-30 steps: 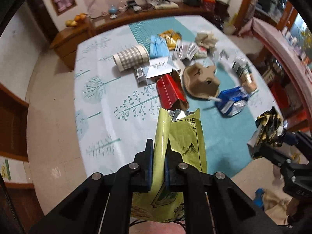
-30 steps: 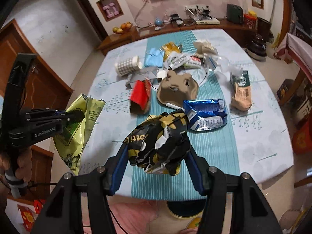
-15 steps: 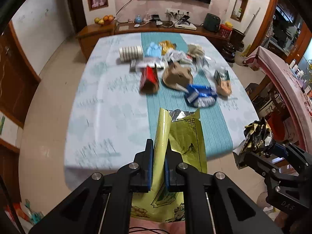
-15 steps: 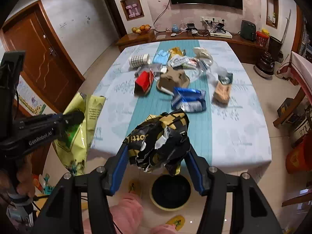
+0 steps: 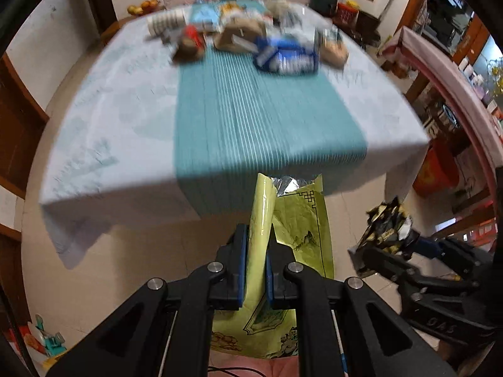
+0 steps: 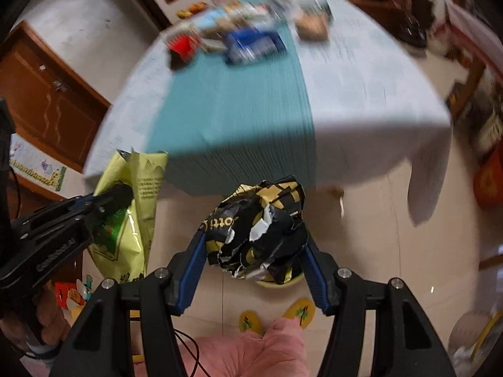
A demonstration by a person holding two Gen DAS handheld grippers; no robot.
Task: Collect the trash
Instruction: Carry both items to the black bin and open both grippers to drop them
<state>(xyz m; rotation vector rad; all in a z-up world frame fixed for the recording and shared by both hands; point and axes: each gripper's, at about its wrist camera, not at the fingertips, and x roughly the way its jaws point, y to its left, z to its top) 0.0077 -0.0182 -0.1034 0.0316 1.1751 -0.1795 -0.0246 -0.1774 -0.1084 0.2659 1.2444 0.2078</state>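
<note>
Both wrappers are off the counter, over the floor.
The bin lies directly under the right gripper, jaws pinching the black wrapper; the left gripper pinches the yellow bag beside it.

- Left tongs: matte black linkage arms, each with round silver screws; blue pads line the inner faces of the two fingers.
- Right tongs: same black frame, silver screws on the arms, and long blue finger pads.
- Black body of the left tongs in the right wrist view at 9 o'clock: embossed lettering, blurred.
- Pink garment at 6 o'clock.
- Thin black cable at 7 o'clock.
</note>
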